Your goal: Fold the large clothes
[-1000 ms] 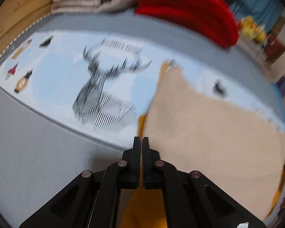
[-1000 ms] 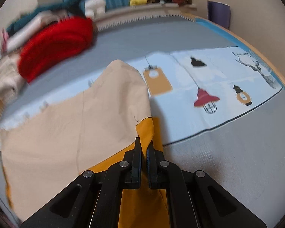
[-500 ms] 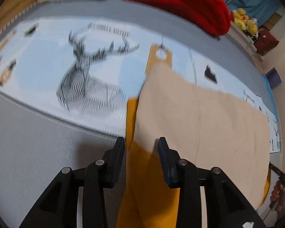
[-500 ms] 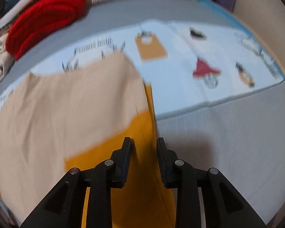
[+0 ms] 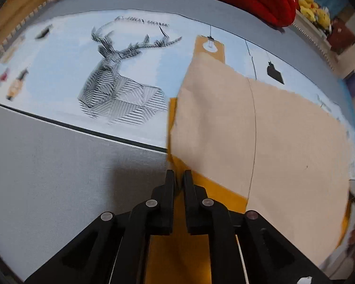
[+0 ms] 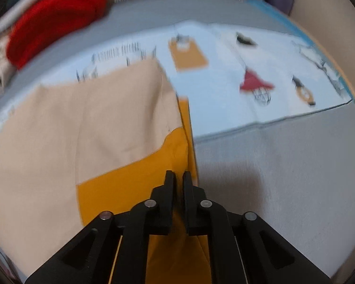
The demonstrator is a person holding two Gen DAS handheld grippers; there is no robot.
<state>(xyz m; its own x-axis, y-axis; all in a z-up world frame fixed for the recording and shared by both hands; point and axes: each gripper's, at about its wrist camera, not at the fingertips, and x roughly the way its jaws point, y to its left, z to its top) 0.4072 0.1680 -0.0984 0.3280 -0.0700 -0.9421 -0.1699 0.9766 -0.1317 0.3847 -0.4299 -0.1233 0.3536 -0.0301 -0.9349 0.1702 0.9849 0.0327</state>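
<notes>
The left claw (image 5: 178,177) has its jaws nearly together, a thin slit between them, pinching the yellow edge of the cloth (image 5: 260,130). From this claw the cloth spreads ahead and to the right: a yellow layer lies under the fingers, and a beige layer is folded over it farther out. Ahead and to the left of the claw lies the blue sheet (image 5: 59,71) with a deer print (image 5: 120,87), and a grey cover (image 5: 47,177) runs beside the fingers on the left.

The right claw (image 6: 179,178) is likewise almost closed and grips the cloth (image 6: 82,130) at its yellow corner. Here the cloth lies ahead and to the left. The grey cover (image 6: 284,177) is to its right, the sheet (image 6: 224,94) ahead. A red pile (image 6: 54,19) sits far ahead on the left.
</notes>
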